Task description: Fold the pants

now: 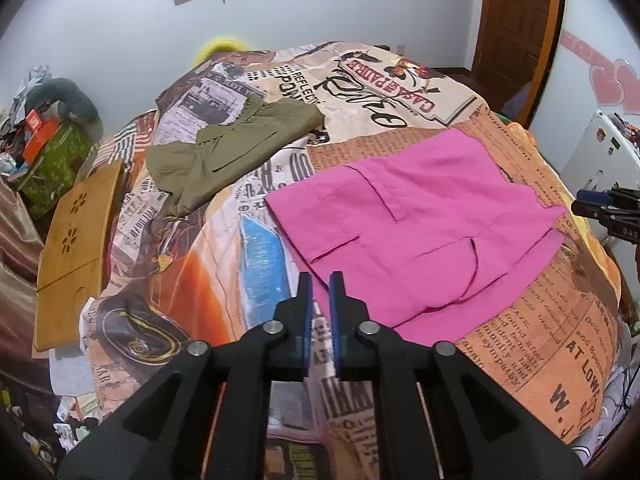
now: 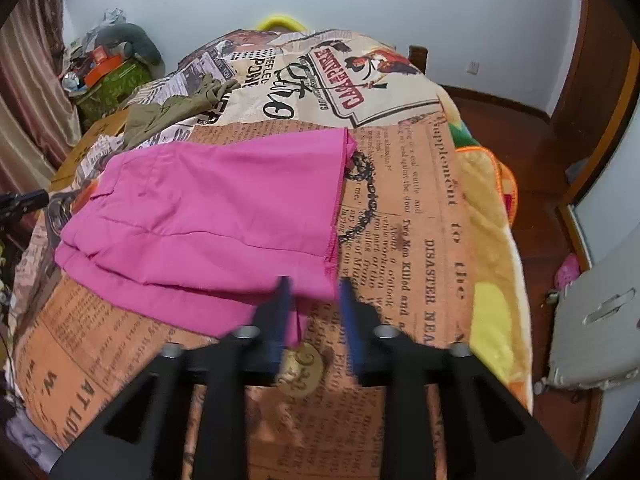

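Folded pink pants (image 1: 420, 232) lie flat on the printed bedspread (image 1: 552, 320). My left gripper (image 1: 320, 280) hovers at their near left corner, its blue pads a narrow gap apart with nothing between them. In the right wrist view the pink pants (image 2: 208, 208) spread up and to the left. My right gripper (image 2: 312, 284) stands open over their near right corner, and a flap of pink cloth lies loose between the fingers. The right gripper (image 1: 600, 208) also shows at the far right edge of the left wrist view.
A second, olive pair of pants (image 1: 232, 148) lies crumpled at the far left of the bed. A wooden tray (image 1: 76, 248) rests on the bed's left edge, beside a green box (image 1: 56, 160) piled with clutter. A yellow blanket (image 2: 492, 280) covers the right side.
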